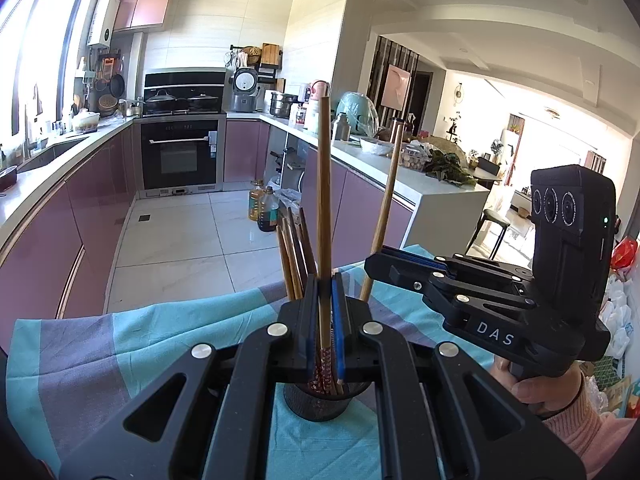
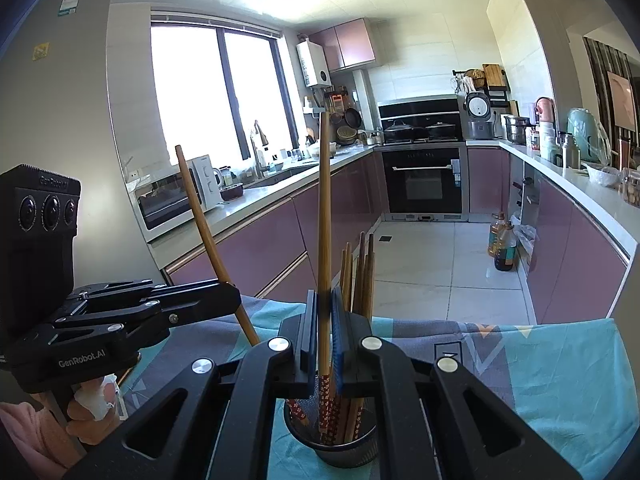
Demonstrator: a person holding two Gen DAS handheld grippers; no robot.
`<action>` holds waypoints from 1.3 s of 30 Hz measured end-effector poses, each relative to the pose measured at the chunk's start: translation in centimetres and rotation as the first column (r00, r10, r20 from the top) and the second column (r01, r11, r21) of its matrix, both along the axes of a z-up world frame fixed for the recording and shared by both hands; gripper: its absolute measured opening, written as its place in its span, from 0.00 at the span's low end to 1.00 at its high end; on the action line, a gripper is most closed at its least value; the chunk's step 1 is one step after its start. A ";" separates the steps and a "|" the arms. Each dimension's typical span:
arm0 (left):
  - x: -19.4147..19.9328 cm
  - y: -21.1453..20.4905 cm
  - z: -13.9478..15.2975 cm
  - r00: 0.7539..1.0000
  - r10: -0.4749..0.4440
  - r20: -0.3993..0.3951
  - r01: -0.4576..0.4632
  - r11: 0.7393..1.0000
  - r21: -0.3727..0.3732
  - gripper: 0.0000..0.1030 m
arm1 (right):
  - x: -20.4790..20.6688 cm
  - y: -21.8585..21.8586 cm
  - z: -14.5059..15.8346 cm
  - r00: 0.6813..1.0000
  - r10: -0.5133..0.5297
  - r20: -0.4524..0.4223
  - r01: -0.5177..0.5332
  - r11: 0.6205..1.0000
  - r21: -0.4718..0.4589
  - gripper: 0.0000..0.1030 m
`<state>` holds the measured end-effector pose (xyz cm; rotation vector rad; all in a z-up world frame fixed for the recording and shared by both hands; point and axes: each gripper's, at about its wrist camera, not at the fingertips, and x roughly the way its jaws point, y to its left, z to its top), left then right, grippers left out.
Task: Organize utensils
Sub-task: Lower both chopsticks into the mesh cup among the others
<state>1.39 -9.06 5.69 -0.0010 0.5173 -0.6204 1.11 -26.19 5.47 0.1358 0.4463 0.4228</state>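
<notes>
Now | left gripper (image 1: 325, 312) pinching chopstick (image 1: 323, 208) | right gripper (image 2: 325, 328) likewise | mesh holder (image 2: 332, 440) crowded below

The mesh cup (image 1: 320, 400) is half hidden behind the left claw (image 1: 325, 312), so the lower ends of the chopsticks (image 1: 294, 252) inside it cannot be traced. In the right wrist view the right claw (image 2: 325, 334) likewise covers the cup's near rim. The cloth (image 1: 80, 360) runs off the lower edge. Jars on the far counter (image 1: 408, 178) are too small to tell.
</notes>
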 end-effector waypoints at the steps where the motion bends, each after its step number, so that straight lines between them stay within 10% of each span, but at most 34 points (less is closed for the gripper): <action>1: 0.0 -0.1 -0.1 1.000 0.000 -0.004 0.000 1.000 0.004 0.07 | 0.1 0.0 -0.1 1.000 -0.001 -0.003 0.001 1.000 0.001 0.06; 39: 2.5 -1.4 -1.3 0.995 0.001 -0.100 0.008 0.996 0.092 0.07 | 0.9 0.2 -3.1 0.996 -0.011 -0.086 0.009 0.999 -0.032 0.06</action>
